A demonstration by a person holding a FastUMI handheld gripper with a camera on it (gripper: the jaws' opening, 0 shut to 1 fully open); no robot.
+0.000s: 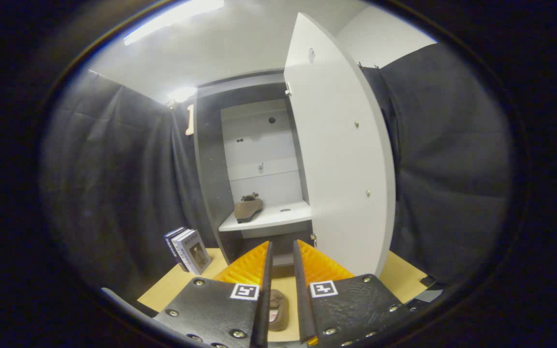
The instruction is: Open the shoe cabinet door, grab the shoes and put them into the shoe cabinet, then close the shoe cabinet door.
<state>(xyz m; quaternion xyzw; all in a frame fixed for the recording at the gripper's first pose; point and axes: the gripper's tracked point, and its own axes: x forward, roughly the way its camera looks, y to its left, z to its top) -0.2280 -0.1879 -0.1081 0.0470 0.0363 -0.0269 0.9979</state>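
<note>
The shoe cabinet [211,159] stands ahead with its white door [341,159] swung open on the right. One brown shoe [248,209] lies on the left part of the white shelf [283,215] inside. A second brown shoe [277,309] lies on the wooden table [172,287], seen from above through the gap near the base of my fingers. My gripper [282,243] points at the cabinet's lower opening, its fingers a narrow gap apart with nothing between the tips.
A few books [187,250] stand upright on the table left of the cabinet. The open door's edge reaches close to the right finger. Black cloth walls [114,183] close in on both sides.
</note>
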